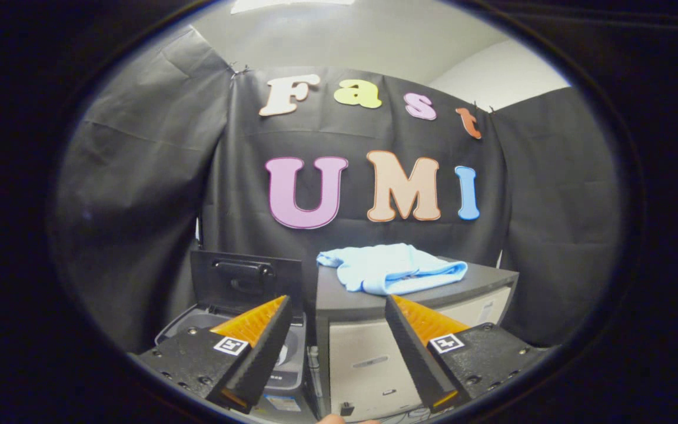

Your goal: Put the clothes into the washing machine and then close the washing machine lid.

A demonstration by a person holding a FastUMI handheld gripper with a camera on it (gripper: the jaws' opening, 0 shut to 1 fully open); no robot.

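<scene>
Hovering tool (336,306) spread wide, blue clothes (392,269) beyond on cabinet (368,353), washing machine (239,330) lid (245,280) raised

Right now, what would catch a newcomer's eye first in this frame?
The light blue cloth stands out most, lying crumpled on the dark top of the cabinet, beyond the fingers. Beside the cabinet sits the washing machine with its lid raised upright. The gripper is open with nothing between its fingers, well short of the cloth.
</scene>
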